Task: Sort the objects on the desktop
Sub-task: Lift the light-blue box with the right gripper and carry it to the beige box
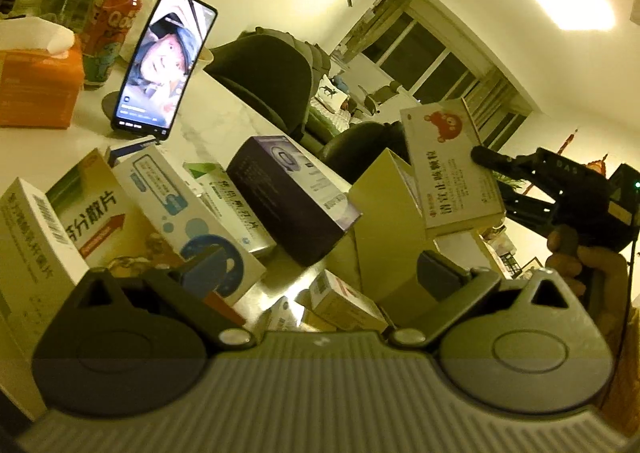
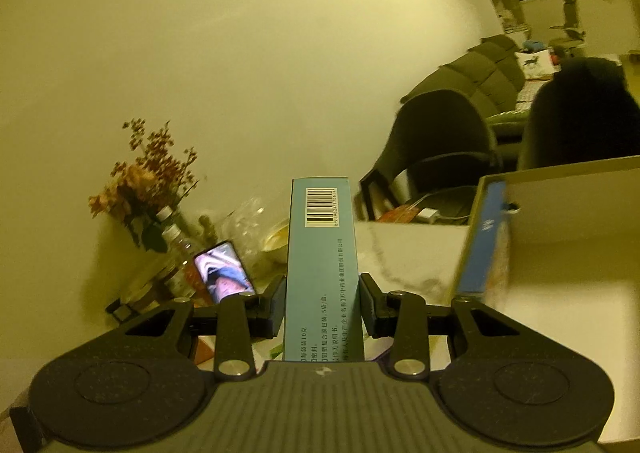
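My right gripper [image 2: 322,285] is shut on a medicine box [image 2: 320,249], whose teal narrow side with a barcode faces the right wrist camera. In the left wrist view the same white box, with a red bear print [image 1: 448,169], hangs above an open cardboard box [image 1: 384,221], with the right gripper [image 1: 490,163] and a hand [image 1: 576,253] behind it. My left gripper [image 1: 320,265] stands open and low over the table, nothing between its fingers. Several medicine boxes [image 1: 176,213] and a dark purple box [image 1: 292,189] lean together on the table to the left.
A lit phone [image 1: 164,61] stands on a holder beside an orange tissue box [image 1: 38,89] and a bottle [image 1: 112,33]. The cardboard box [image 2: 560,213] holds a blue box [image 2: 484,241]. Small boxes [image 1: 340,301] lie near my left fingers. Dark chairs [image 2: 444,141] stand beyond the table; dried flowers [image 2: 144,181] at the back left.
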